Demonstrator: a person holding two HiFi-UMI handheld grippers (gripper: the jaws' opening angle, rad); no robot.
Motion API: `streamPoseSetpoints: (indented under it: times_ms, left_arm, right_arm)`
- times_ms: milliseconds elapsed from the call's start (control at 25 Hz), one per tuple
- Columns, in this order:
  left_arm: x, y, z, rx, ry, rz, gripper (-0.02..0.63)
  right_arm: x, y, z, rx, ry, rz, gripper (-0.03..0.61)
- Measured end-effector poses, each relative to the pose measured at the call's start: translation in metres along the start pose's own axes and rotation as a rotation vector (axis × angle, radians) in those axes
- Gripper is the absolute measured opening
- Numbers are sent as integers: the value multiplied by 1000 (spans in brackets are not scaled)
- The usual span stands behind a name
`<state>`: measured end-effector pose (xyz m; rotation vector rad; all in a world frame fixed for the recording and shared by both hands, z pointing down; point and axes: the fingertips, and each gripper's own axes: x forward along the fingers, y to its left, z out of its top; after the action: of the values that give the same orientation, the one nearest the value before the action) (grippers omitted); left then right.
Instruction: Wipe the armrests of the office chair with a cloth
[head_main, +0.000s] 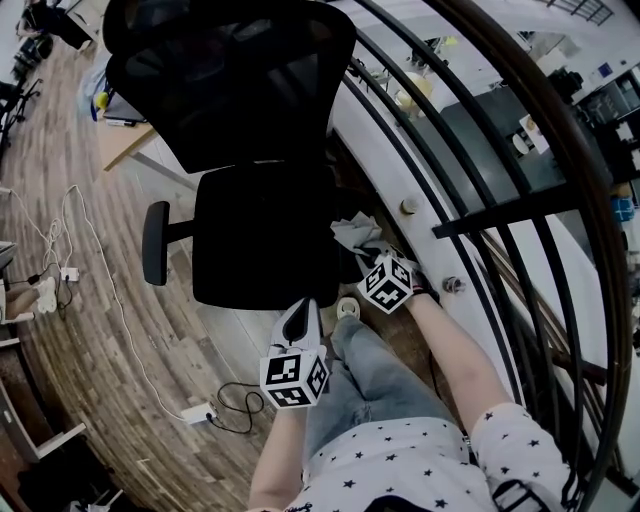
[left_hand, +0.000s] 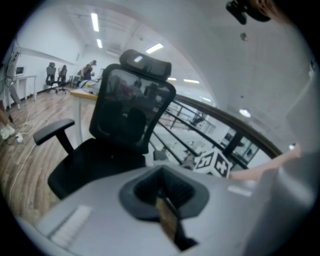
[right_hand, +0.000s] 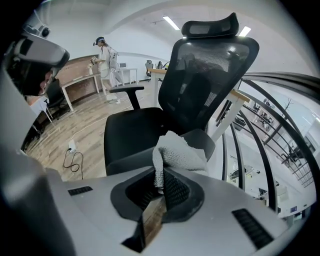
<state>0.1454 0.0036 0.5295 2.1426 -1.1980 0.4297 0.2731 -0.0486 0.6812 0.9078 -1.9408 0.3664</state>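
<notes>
The black office chair (head_main: 262, 230) stands in front of me, mesh back up, its left armrest (head_main: 155, 242) sticking out bare. My right gripper (head_main: 372, 254) is at the chair's right side, shut on a grey cloth (head_main: 356, 232) that hides that armrest in the head view. In the right gripper view the cloth (right_hand: 176, 152) bunches out of the gripper (right_hand: 161, 178) just short of the near armrest pad (right_hand: 210, 142); the far armrest (right_hand: 127, 90) shows beyond the seat. My left gripper (head_main: 302, 310) hangs in front of the seat, shut and empty (left_hand: 162, 190).
A dark curved railing (head_main: 480, 190) runs close along the chair's right side. Cables and a power strip (head_main: 198, 412) lie on the wood floor at the left. A desk (head_main: 125, 140) stands behind the chair. My leg and shoe (head_main: 347, 308) are between the grippers.
</notes>
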Motion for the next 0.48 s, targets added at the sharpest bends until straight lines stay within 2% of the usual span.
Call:
streamPoseSetpoints:
  times_ms: [480]
  left_arm:
    - [-38, 10, -38, 2, 31, 3, 5]
  right_arm:
    - [-13, 28, -14, 54, -5, -39, 28]
